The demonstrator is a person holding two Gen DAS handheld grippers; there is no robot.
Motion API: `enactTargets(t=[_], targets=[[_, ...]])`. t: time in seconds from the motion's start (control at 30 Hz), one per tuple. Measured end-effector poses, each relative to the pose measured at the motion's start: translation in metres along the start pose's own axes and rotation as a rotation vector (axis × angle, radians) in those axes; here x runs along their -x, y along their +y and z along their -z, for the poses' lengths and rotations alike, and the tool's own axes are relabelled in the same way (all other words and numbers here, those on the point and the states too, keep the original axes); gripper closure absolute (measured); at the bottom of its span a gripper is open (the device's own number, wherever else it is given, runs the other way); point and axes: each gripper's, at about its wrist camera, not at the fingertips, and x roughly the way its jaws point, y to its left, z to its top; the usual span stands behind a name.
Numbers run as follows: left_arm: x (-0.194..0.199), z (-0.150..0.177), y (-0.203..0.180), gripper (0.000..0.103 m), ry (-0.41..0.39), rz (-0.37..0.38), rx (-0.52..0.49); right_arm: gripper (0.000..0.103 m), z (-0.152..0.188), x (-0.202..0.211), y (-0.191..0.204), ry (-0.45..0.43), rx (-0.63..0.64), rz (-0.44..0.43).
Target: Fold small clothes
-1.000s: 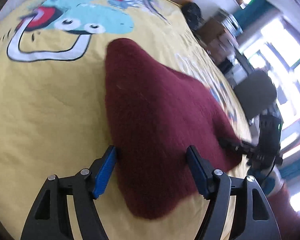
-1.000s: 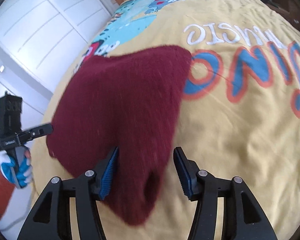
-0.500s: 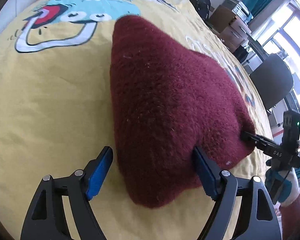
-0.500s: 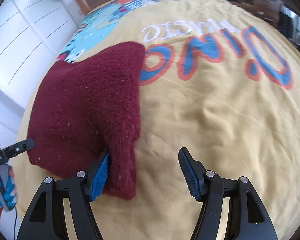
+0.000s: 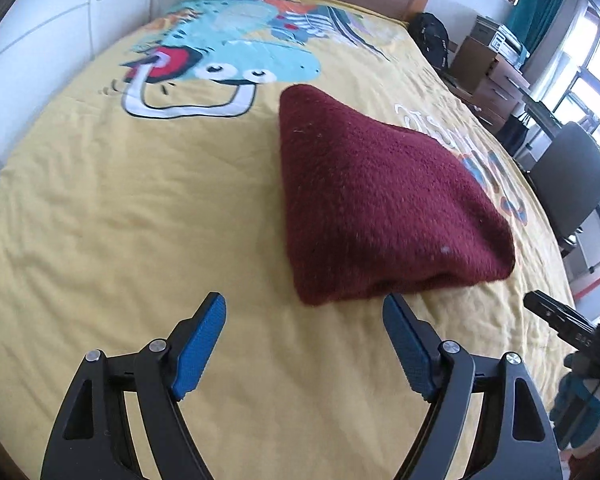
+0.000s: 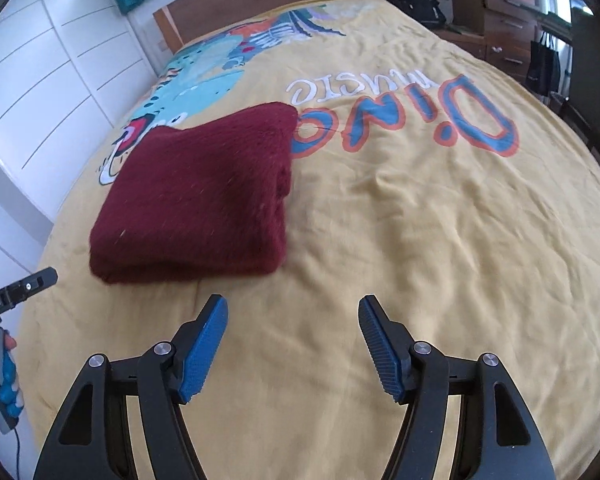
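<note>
**Fold appears finished; both tools spread and clear of the garment**

The left tool (image 5: 304,312) is seen with its blue pads spread wide and nothing gripped between them; only the yellow bedspread (image 5: 120,220) lies in the gap. The right tool (image 6: 294,316) is likewise spread apart and empty, held over bare bedspread.

Just ahead of the left tool, slightly to its right, the maroon garment (image 5: 380,200) is found resting on the bed; its near folded edge lies close to the right-hand fingertip but no contact can be made out. From the right wrist view the same garment (image 6: 204,196) is placed ahead and to the left of the tool, apart from its fingers.

The garment is seen as a compact, layered rectangle with stacked edges visible along its near and right sides. On that showing, the folding of this piece is judged essentially complete, with nothing loose trailing out. What may be left is a squaring-up or setting aside; no other clothes are seen on the bed.
</note>
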Motion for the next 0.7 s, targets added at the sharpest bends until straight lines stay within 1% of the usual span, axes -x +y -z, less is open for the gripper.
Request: enactTargets(t=[0.07, 0.2, 0.3, 0.47, 0.53, 0.57, 0.6, 0.7], targets=[[0.007, 0.004, -0.004, 0.026, -0.01, -0.017, -0.001, 0.033, 0.008, 0.008, 0.004, -0.009, 0.007, -0.001], [0.023, 0.021, -0.006, 0.025, -0.018, -0.045, -0.002, 0.027, 0.023, 0.026, 0.011, -0.028, 0.021, -0.003], [0.034, 0.035, -0.005, 0.021, -0.028, -0.064, 0.006, 0.026, 0.04, 0.042, 0.019, -0.041, 0.043, 0.006], [0.046, 0.053, -0.003, 0.02, -0.032, -0.091, 0.014, 0.024, 0.065, 0.059, 0.03, -0.052, 0.058, 0.009], [0.052, 0.06, -0.002, 0.017, -0.04, -0.096, 0.026, 0.024, 0.074, 0.065, 0.035, -0.06, 0.068, 0.015], [0.055, 0.064, -0.002, 0.009, -0.047, -0.102, 0.031, 0.023, 0.079, 0.069, 0.037, -0.065, 0.072, 0.019], [0.057, 0.066, -0.002, 0.006, -0.053, -0.106, 0.034, 0.023, 0.082, 0.072, 0.038, -0.067, 0.074, 0.021], [0.062, 0.075, -0.002, 0.005, -0.056, -0.116, 0.041, 0.021, 0.094, 0.081, 0.041, -0.082, 0.075, 0.029]])
